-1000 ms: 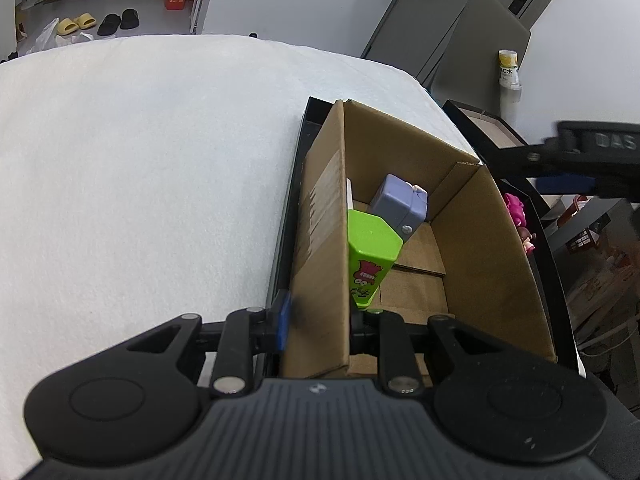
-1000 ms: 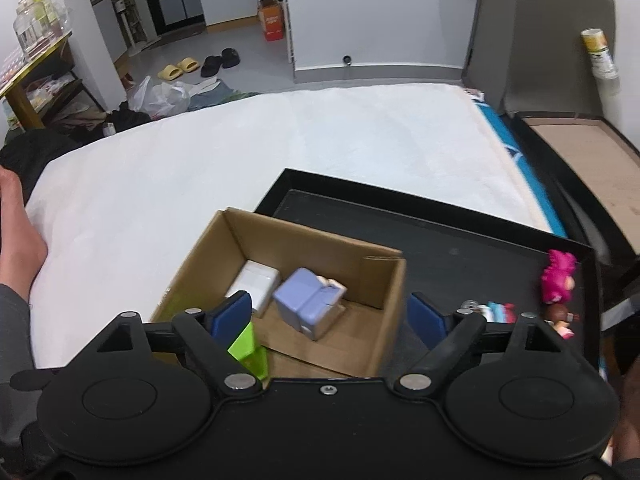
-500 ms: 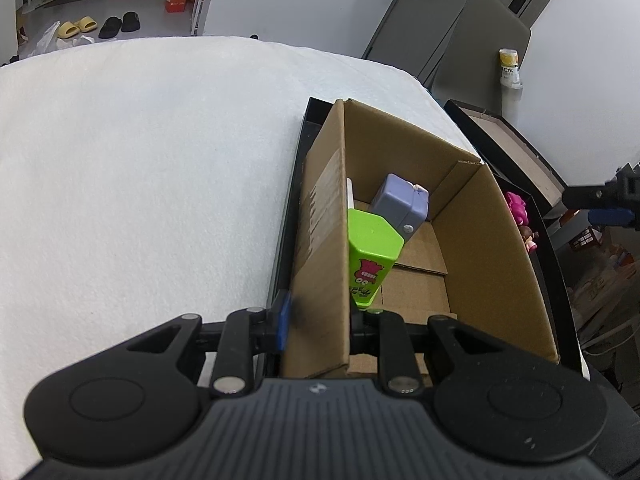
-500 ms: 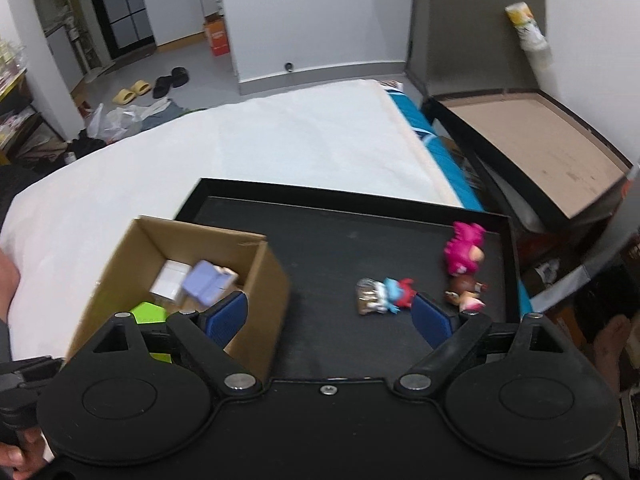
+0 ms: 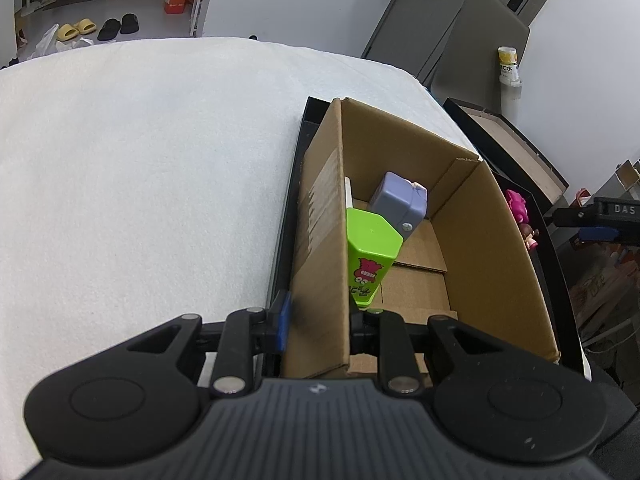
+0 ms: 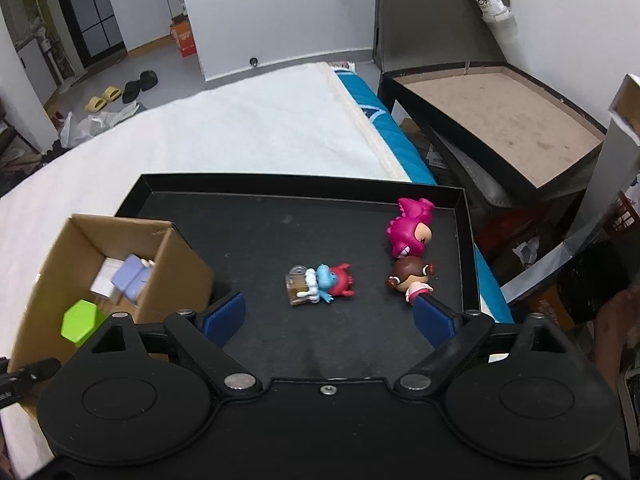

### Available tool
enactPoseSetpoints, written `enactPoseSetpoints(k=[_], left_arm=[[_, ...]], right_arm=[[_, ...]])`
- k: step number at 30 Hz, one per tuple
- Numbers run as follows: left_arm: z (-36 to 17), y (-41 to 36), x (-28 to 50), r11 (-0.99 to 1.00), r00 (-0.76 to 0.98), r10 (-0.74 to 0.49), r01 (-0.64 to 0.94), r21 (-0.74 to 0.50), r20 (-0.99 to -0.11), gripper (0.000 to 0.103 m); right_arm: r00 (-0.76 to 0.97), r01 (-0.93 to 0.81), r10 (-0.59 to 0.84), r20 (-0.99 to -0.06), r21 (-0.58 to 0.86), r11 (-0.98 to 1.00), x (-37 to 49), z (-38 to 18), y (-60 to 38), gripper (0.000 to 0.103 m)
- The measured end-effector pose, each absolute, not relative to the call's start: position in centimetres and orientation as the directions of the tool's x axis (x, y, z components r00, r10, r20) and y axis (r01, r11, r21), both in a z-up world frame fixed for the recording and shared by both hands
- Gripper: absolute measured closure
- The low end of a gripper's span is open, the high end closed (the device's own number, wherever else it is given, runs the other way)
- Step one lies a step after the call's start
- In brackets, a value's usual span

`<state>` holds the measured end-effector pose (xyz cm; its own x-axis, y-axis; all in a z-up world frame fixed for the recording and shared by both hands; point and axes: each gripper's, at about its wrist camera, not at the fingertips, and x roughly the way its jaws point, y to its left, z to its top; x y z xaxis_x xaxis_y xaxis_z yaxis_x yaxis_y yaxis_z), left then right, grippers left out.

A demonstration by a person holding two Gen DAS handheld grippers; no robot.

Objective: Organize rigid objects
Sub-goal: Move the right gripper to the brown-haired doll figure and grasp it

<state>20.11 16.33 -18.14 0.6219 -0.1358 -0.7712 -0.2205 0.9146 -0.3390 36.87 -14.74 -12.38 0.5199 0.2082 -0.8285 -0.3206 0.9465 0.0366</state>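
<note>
toy figures [image 6: 320, 289] lie between the just-widened right gripper [image 6: 329, 316]; left gripper [image 5: 318, 316] clamps the cardboard box [image 5: 320, 240] wall.

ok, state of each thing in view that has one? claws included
left claw: shut on cardboard box wall
right claw: open, nothing between pads
cardboard box: open-topped, on black tray
green container: upright in box
purple toy: tilted in box
blue-red figurine: lying on black tray

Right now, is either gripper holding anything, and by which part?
Left gripper is clamped on the near side wall of the brown cardboard box. Right gripper stands open, jaws just widened, holding nothing.
</note>
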Motion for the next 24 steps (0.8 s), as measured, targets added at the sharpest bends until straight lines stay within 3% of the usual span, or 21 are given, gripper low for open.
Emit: enactPoseSetpoints(k=[15, 17, 19, 24], left_arm=[[-18.2, 16.2, 20.1, 0.917, 0.623, -0.133, -0.219, -0.335, -0.771, 0.08], [-18.2, 16.2, 20.1, 0.917, 0.623, -0.133, -0.218, -0.334, -0.771, 0.08], [-18.2, 16.2, 20.1, 0.917, 0.622, -0.133, -0.217, -0.333, -0.771, 0.08], [-18.2, 16.2, 20.1, 0.918, 0.621, -0.133, -0.216, -0.332, -0.772, 0.08]], right_arm=[[0.513, -0.349, 0.148, -0.846, -0.047, 0.936, 40.7, -15.4, -15.2, 0.013], [0.511, -0.328, 0.127, -0.85, -0.057, 0.943, 41.3, -15.9, -15.6, 0.017], [0.513, -0.309, 0.107, -0.852, -0.067, 0.949, 41.8, -16.5, -16.0, 0.03], [0.484, -0.247, 0.073, -0.872, -0.056, 0.967, 43.4, -18.5, -17.2, 0.041]])
